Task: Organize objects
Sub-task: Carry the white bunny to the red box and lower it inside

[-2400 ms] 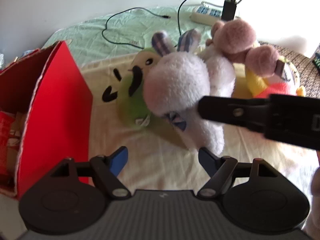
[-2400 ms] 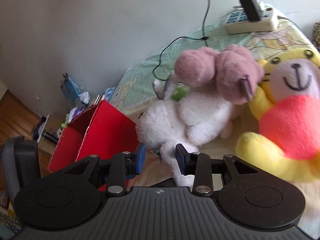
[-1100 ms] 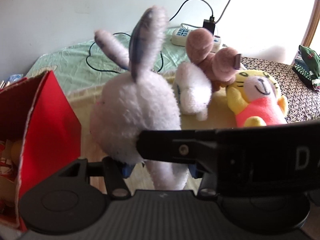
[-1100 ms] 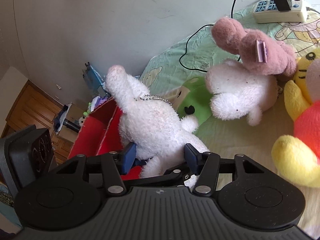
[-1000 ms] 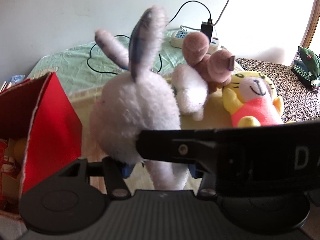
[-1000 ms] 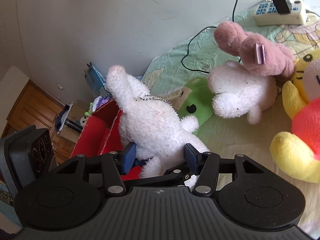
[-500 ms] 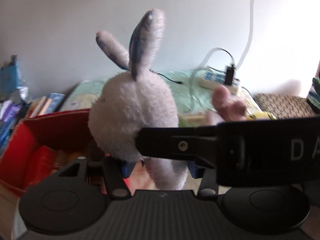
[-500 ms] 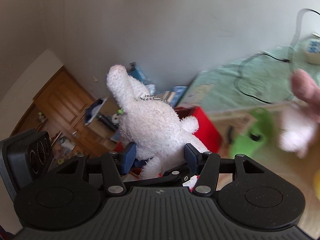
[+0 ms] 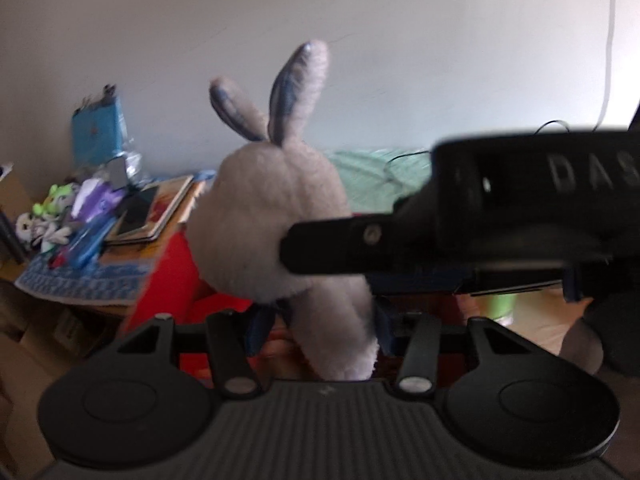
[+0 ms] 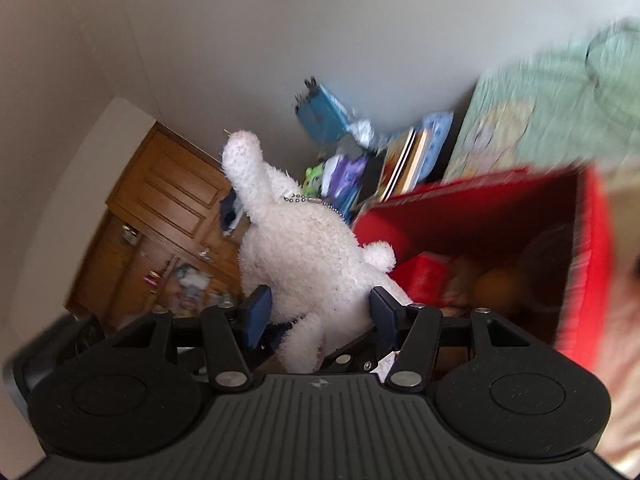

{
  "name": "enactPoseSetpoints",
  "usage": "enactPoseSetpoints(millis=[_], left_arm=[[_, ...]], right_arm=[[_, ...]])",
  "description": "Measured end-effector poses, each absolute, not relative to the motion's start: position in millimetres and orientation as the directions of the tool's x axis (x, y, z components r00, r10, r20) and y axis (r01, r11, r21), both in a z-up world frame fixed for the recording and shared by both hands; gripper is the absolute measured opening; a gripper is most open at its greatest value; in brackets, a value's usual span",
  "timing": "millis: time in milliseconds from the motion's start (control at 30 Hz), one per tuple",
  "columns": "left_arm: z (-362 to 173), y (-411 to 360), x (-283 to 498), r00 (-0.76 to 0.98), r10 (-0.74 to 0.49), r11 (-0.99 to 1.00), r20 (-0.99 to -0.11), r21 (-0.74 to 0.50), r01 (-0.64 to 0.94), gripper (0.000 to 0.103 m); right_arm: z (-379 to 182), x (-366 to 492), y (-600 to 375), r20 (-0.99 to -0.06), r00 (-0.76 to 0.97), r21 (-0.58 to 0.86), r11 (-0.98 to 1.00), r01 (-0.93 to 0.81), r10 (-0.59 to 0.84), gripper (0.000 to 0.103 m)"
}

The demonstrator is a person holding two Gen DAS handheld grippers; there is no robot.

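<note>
A white plush rabbit [image 9: 276, 216] with blue-striped ears is held in the air by both grippers. My left gripper [image 9: 318, 330] is shut on its lower body, blue pads pressing each side. The right gripper's finger [image 9: 340, 248] reaches in from the right across the rabbit's head. In the right wrist view I see the rabbit's back [image 10: 308, 248] with a bead chain, and my right gripper [image 10: 318, 312] shut on it. The open red box [image 10: 480, 200] lies just right of and below the rabbit, with items inside. In the left wrist view the red box [image 9: 168, 276] shows behind the rabbit.
A cluttered side table [image 9: 80, 276] with books, a blue box [image 9: 96, 128] and small toys stands left of the red box. A wooden cabinet [image 10: 160, 216] is further left. The green bedsheet [image 10: 540, 120] lies beyond the box. The view is motion-blurred.
Both grippers have lifted the rabbit off the bed and swung it left, away from the other plush toys, to beside the red box's open top. The grip looks unchanged.
</note>
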State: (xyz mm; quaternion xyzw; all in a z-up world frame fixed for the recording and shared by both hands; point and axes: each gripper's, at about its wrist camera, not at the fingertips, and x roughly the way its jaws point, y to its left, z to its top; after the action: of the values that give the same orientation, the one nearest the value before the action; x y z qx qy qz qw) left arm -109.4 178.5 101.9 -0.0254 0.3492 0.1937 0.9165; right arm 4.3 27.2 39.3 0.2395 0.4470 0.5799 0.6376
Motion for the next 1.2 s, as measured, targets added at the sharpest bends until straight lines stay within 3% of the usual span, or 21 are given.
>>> enactPoseSetpoints(millis=[333, 467, 667, 867, 1000, 1200], left_arm=[[71, 267, -121, 0.572, 0.353, 0.918, -0.741, 0.157, -0.363, 0.050], [57, 281, -119, 0.557, 0.340, 0.929, -0.757, 0.180, -0.322, 0.057], [55, 292, -118, 0.601, 0.313, 0.947, -0.736, 0.193, -0.257, 0.073], [46, 315, -114, 0.590, 0.262, 0.959, -0.764, 0.136, -0.250, 0.070], [45, 324, -115, 0.592, 0.231, 0.964, -0.772, 0.097, -0.249, 0.068], [47, 322, -113, 0.591, 0.224, 0.966, -0.775, 0.099, -0.237, 0.068]], right_arm=[[-17, 8, 113, -0.262, -0.159, 0.958, 0.236, -0.162, 0.952, 0.058], [-36, 10, 119, -0.291, -0.146, 0.957, 0.288, -0.040, 0.946, 0.057], [-43, 8, 124, -0.382, -0.103, 0.924, 0.380, -0.038, 0.918, 0.057], [-40, 12, 124, -0.437, -0.043, 0.896, 0.431, -0.103, 0.898, 0.054], [-58, 13, 134, -0.452, -0.060, 0.890, 0.445, -0.101, 0.890, 0.033], [-46, 9, 136, -0.471, -0.026, 0.868, 0.458, -0.194, 0.882, 0.033]])
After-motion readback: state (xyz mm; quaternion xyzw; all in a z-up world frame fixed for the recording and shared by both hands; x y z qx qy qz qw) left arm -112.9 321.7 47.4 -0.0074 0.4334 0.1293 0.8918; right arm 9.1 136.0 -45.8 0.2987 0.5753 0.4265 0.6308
